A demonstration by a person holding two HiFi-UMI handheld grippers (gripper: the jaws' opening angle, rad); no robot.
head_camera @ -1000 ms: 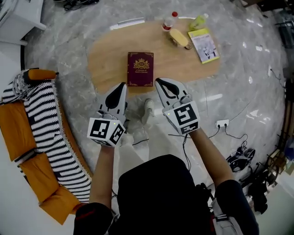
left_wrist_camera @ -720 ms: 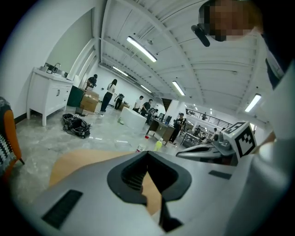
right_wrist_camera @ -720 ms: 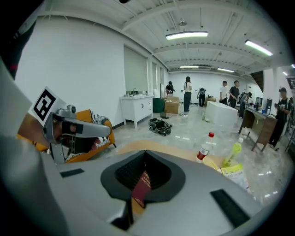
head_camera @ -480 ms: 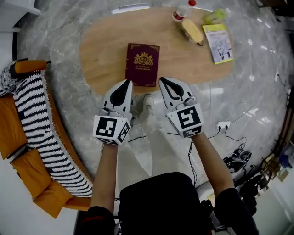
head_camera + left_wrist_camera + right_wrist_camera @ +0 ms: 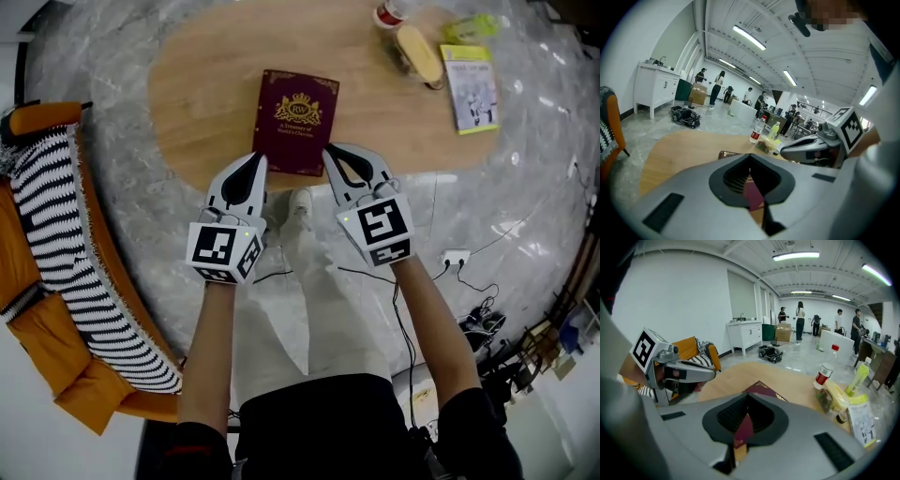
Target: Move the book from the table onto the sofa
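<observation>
- Your left gripper (image 5: 257,160) has its jaws closed flat against each other and carries nothing. Seen from the head view, its tip lies over the near left corner of the book (image 5: 296,122), at 7 o'clock from the gold crest.
- Your right gripper (image 5: 334,152) is likewise closed tight and empty. Its tip lies just beside the book's near right corner, at 5 o'clock from the crest. Whether either tip touches the cover cannot be told.
- The book is maroon with a gold crest and gold lettering. It lies closed and flat on the counter (image 5: 202,89), close to the counter's near edge and straight ahead of you at 12 o'clock.
- In each gripper view a strip of the maroon cover shows through the opening beneath the closed jaws, with bare wood just below it.
- The counter is an oval wooden top standing on a grey marbled floor (image 5: 525,187).
- The sofa (image 5: 42,328) is orange and stands at 9 o'clock from the counter, well apart from the book. A black-and-white striped blanket (image 5: 58,220) is draped along it.
- At 2 o'clock from the book, on the far right of the counter, stand a bottle (image 5: 388,13) with a red label, a yellow oblong item (image 5: 419,53) and a yellow-green booklet (image 5: 472,86).
- A white socket strip (image 5: 455,256) lies on the floor at 4 o'clock from your right gripper.
</observation>
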